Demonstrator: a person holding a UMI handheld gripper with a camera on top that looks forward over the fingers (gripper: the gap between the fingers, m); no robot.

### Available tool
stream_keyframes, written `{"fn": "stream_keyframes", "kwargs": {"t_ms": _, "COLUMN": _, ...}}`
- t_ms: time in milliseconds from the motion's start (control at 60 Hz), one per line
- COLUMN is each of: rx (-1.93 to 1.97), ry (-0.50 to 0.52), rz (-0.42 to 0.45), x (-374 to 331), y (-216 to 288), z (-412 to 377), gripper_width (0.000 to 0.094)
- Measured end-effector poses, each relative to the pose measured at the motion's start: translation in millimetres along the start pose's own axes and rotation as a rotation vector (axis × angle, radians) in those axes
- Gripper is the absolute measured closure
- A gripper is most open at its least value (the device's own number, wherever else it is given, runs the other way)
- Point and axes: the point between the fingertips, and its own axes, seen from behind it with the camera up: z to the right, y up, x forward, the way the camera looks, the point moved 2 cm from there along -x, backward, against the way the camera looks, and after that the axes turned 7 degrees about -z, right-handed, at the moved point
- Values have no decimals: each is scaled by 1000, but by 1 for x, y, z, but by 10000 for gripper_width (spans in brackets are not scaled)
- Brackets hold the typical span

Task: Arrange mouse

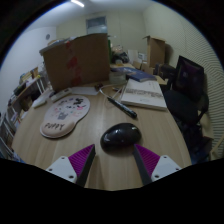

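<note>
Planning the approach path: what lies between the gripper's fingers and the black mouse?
Nothing: in the gripper view the mouse sits on bare wooden desk just ahead of the open fingers, with no object in that stretch.

My only view rides on the hand-held gripper [113, 163], looking forward along its fingers and slightly down at the worktop [95, 135]. It sits close above the near edge, facing the far wall.

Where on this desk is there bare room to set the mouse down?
The gripper is open, with the black mouse just ahead of its fingers. Bare wood lies between the mouse and the round mouse pad, and right of the mouse below the white book. It is crowded near the cardboard box.
</note>
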Motion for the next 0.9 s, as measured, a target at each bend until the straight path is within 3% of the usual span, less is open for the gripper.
{"fn": "stream_keyframes", "kwargs": {"t_ms": 467, "rx": -10, "ry": -84, "rz": 45, "x": 61, "y": 65, "z": -5, "gripper_width": 154}}
{"fn": "stream_keyframes", "kwargs": {"t_ms": 517, "rx": -4, "ry": -88, "rz": 57, "x": 63, "y": 67, "z": -7, "gripper_width": 349}}
{"fn": "stream_keyframes", "kwargs": {"t_ms": 567, "rx": 4, "ry": -93, "rz": 67, "x": 63, "y": 66, "z": -8, "gripper_width": 396}}
{"fn": "stream_keyframes", "kwargs": {"t_ms": 717, "rx": 59, "ry": -102, "rz": 44, "x": 62, "y": 66, "z": -9, "gripper_width": 510}}
{"fn": "stream_keyframes", "kwargs": {"t_ms": 783, "rx": 64, "ry": -89, "rz": 29, "x": 56, "y": 68, "z": -13, "gripper_width": 515}}
{"fn": "stream_keyframes", "kwargs": {"t_ms": 900, "rx": 37, "ry": -111, "rz": 152, "x": 14, "y": 129, "z": -20, "gripper_width": 526}}
